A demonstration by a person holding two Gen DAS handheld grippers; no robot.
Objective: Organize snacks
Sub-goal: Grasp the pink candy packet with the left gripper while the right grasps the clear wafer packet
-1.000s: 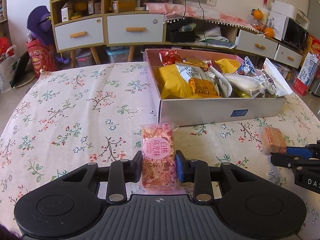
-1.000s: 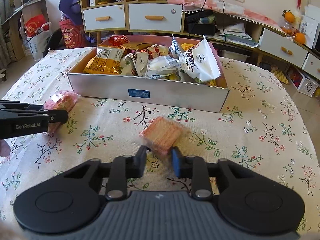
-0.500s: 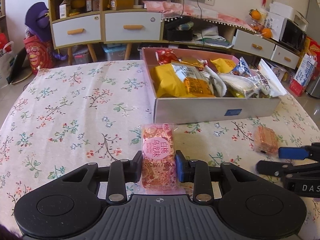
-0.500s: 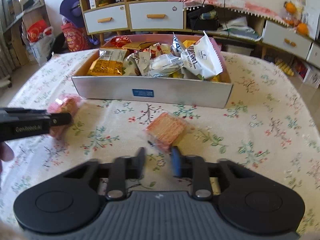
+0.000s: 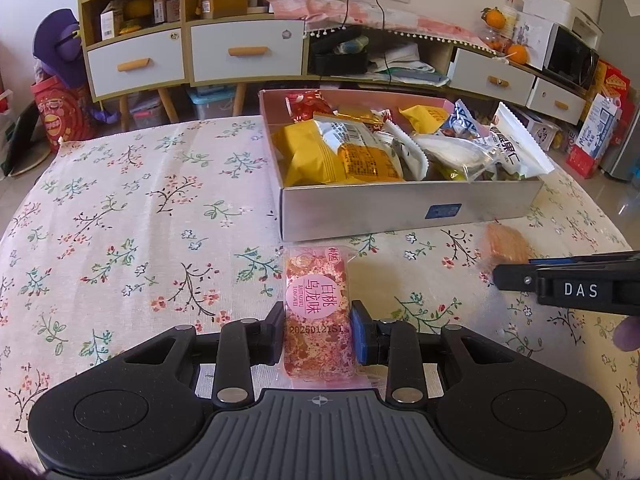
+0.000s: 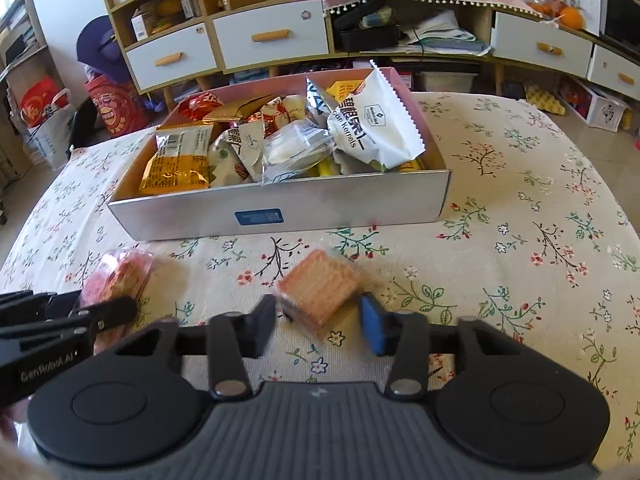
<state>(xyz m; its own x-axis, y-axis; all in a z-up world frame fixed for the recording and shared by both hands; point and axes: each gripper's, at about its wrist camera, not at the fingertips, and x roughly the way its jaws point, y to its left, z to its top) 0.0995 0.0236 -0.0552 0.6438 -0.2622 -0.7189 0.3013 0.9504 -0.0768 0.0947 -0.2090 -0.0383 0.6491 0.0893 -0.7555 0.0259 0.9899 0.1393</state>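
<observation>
Pink speckled oblong packet (image 5: 319, 312); square ridged orange biscuit (image 6: 319, 293) on floral cloth (image 5: 132, 216).

Floral cream tablecloth (image 5: 140, 208), silver box (image 6: 280, 208), pink speckled packet (image 5: 318, 304), orange-brown biscuit (image 6: 320, 290)

bright daylight; soft shadows; fisheye bending at edges; motion blur in right view

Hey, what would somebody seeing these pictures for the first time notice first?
Probably the silver box crammed with snack packets, mid-table on the floral tablecloth. In front of it, the left tongs grip a pink speckled snack bar, while the right tongs are closing around an orange biscuit pack.
</observation>
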